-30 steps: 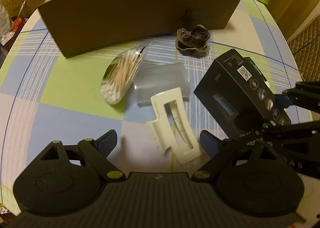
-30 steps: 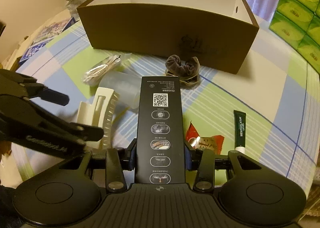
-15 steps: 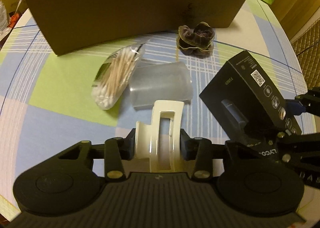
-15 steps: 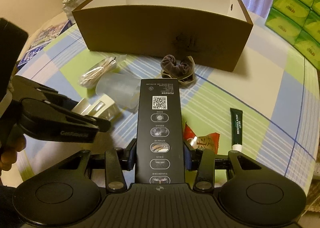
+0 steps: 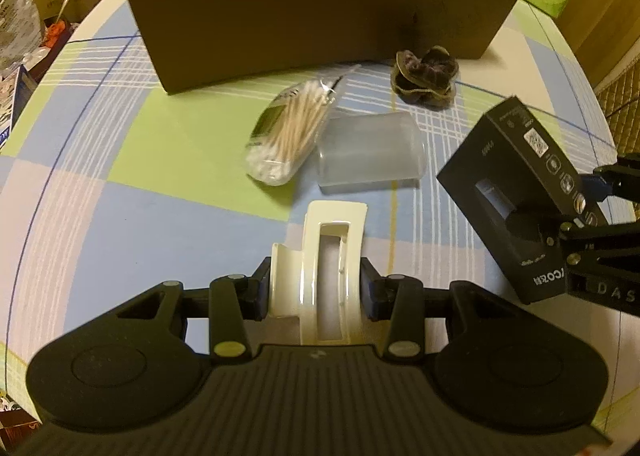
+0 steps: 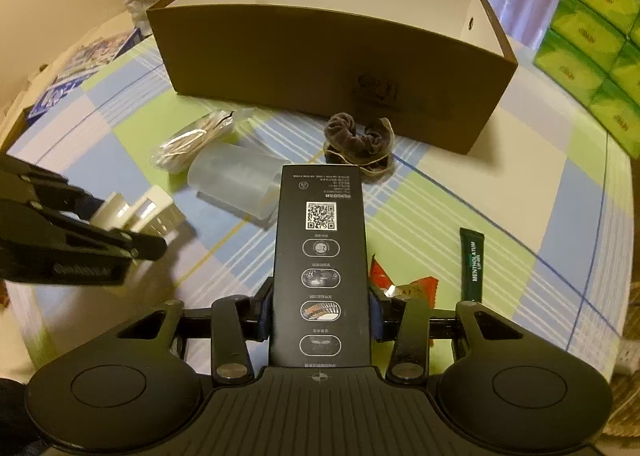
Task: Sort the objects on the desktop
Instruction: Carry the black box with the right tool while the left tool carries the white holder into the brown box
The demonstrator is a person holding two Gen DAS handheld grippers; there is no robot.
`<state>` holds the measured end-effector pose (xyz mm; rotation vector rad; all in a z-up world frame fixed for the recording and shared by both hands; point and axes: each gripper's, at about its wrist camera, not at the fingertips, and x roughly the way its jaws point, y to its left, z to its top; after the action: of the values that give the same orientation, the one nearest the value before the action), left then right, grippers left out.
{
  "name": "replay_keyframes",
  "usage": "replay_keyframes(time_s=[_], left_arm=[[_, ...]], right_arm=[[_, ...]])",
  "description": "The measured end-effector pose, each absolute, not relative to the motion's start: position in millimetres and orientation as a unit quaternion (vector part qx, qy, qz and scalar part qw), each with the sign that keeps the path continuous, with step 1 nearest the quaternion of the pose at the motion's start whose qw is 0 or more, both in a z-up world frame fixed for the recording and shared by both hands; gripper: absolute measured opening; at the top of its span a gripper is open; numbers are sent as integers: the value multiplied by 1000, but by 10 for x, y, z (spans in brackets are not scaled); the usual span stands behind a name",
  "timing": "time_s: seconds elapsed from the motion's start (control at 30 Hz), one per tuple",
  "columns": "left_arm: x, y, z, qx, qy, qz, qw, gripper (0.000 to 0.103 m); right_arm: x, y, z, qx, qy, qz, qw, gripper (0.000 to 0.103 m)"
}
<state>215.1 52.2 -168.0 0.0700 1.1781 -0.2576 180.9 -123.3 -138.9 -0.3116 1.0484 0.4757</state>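
Presently both grippers are loaded. The left gripper (image 5: 316, 290) has its fingers clamped on the sides of a cream hair claw clip (image 5: 326, 256), held clear of the tablecloth (image 5: 120, 196) on the near side of the brown cardboard box (image 6: 320, 52). The right gripper (image 6: 320, 316) is closed on a long black carton (image 6: 322, 256), also in front of the box, to the clip's right. The box stands open and appears empty in its visible part.

Unsorted in front of the box: a cotton swab packet (image 5: 288, 132), a frosted plastic cup (image 5: 370, 150) lying on its side, a dark scrunchie (image 5: 426, 74), a green tube (image 6: 472, 262) and a red wrapper (image 6: 404, 284).

Assessment: the step in hand is carrying both items to the box. Each should be raised above the front wall before advancing, the arms kept apart, and released only once well inside the rim.
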Motion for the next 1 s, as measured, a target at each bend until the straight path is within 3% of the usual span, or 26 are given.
replay_keyframes(time_s=[1.0], left_arm=[[2624,758,-660,7,438,-128,890,37]], right_arm=[[2163,-1245,-343,-88,394,236,884,41]])
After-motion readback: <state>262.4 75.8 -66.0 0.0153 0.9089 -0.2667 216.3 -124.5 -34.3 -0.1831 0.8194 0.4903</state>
